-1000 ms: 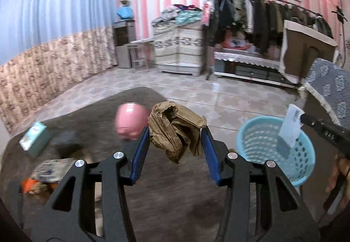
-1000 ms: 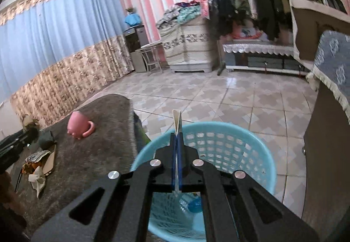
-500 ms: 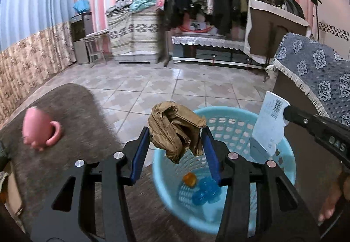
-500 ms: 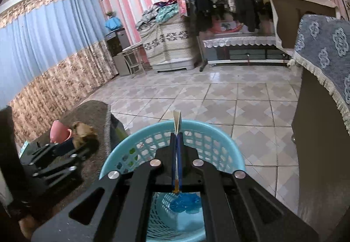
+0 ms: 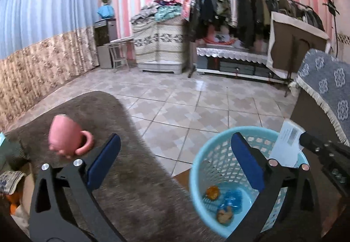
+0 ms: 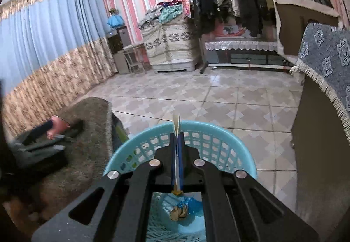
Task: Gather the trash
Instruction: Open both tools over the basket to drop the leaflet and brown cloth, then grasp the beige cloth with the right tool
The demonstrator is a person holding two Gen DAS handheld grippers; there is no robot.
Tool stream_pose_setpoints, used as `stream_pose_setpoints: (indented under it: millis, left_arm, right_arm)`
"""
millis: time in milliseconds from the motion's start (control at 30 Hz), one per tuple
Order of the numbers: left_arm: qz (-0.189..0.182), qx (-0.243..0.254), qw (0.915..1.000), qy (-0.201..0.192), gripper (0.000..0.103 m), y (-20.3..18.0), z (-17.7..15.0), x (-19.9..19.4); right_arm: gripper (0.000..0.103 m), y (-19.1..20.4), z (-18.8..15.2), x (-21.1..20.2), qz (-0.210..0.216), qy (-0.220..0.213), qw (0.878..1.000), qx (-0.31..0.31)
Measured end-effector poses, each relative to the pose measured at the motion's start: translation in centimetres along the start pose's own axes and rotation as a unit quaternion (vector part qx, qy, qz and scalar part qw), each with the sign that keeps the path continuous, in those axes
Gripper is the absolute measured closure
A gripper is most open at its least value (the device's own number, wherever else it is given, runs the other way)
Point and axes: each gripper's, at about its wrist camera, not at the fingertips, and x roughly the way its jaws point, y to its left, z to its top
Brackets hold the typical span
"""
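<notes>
A light blue basket (image 5: 203,167) stands on the floor by the brown shaggy table cover (image 5: 122,176). In it lie a crumpled brown paper (image 5: 225,215), a blue wrapper (image 5: 233,197) and an orange bit (image 5: 212,191). My left gripper (image 5: 175,154) hangs above the basket's left rim and the cover's edge. Its jaws are opening wide with nothing between them. My right gripper (image 6: 176,139) is shut on a white paper slip (image 6: 176,123) over the basket (image 6: 142,139). The left wrist view shows that slip (image 5: 286,145) at the basket's far right rim.
A pink mug (image 5: 65,136) sits on the cover to the left, with mixed clutter (image 5: 13,178) at the cover's left edge. A dark cabinet with a blue patterned cloth (image 5: 328,88) stands right of the basket. Tiled floor (image 5: 196,106) lies beyond, with a clothes rack at the back.
My left gripper's jaws have sprung wide and let go of the crumpled brown paper, which now lies in the basket. The left view has swung left. My right gripper still pinches the slip.
</notes>
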Motion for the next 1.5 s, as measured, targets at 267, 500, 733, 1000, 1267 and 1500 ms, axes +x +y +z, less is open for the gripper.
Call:
stream_pose_setpoints:
  millis: [267, 500, 733, 1000, 1267, 1500]
  left_arm:
    - [0.045, -0.033, 0.9981, -0.025, 0.005, 5.3, -0.3, -5.1]
    - [0.089, -0.056, 0.9938, -0.035, 0.005, 10.4, -1.1, -10.0]
    - [0.149, -0.087, 0.9843, -0.038, 0.005, 17.0, -3.4, -14.7]
    - [0.228, -0.106, 0.9678, -0.017, 0.005, 25.0, -7.8, -18.7]
    - [0.273, -0.145, 0.9509, 0.005, 0.005, 31.8, -12.7, -20.9]
    - [0.291, -0.152, 0.9444, 0.024, 0.005, 34.6, -16.1, -21.3]
  right_arm:
    - [0.039, 0.7, 0.2, -0.2, -0.024, 0.0, 1.0, -0.003]
    - [0.015, 3.8, 0.7, -2.3, -0.011, -0.021, 0.999, -0.039]
    - [0.01, 9.3, 0.1, -3.6, 0.033, -0.034, 0.995, -0.087]
    - [0.01, 18.3, -2.6, -4.2, 0.104, -0.023, 0.984, -0.145]
    - [0.01, 26.5, -7.5, -4.7, 0.158, -0.001, 0.964, -0.216]
    - [0.01, 31.2, -10.2, -3.8, 0.198, 0.036, 0.952, -0.23]
